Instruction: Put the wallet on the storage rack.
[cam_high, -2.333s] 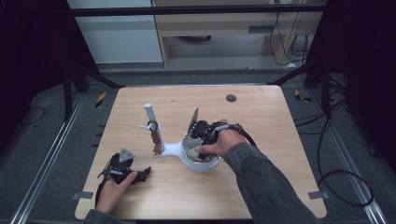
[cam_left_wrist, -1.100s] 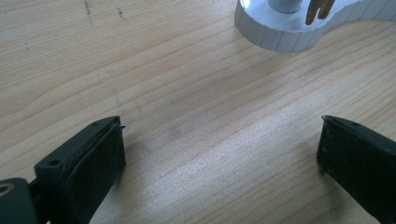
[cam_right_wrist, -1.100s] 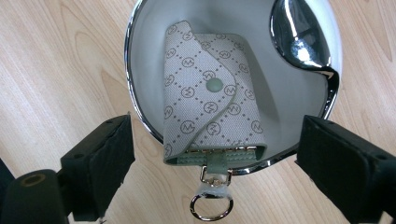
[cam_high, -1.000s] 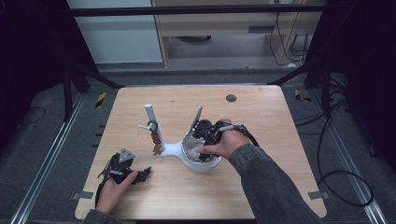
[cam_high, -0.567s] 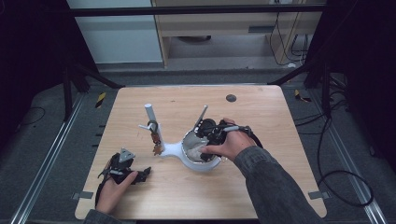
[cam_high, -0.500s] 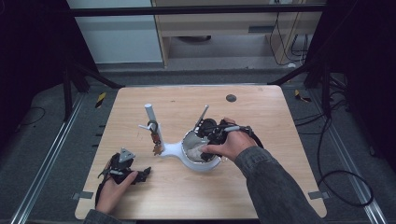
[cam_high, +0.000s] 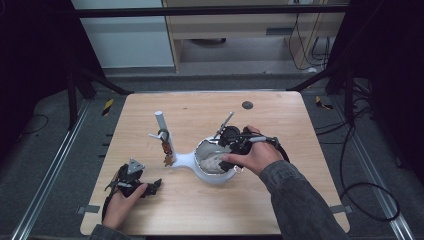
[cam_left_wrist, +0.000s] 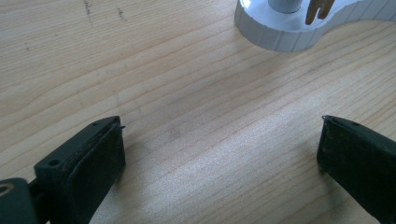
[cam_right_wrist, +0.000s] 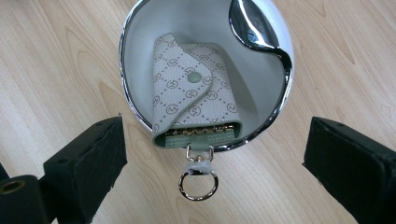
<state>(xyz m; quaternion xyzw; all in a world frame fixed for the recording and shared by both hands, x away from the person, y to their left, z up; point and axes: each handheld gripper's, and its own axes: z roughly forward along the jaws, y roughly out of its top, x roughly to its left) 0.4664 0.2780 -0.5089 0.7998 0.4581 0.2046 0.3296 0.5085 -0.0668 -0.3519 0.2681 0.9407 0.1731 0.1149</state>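
The key pouch (cam_right_wrist: 194, 95) lies in the white dish (cam_right_wrist: 140, 28), just beyond the spread, empty right tongs (cam_right_wrist: 212, 161).

My right gripper (cam_high: 226, 142) jaws just opened wide, nothing between; my left gripper (cam_high: 131, 181) open, near table's front-left corner
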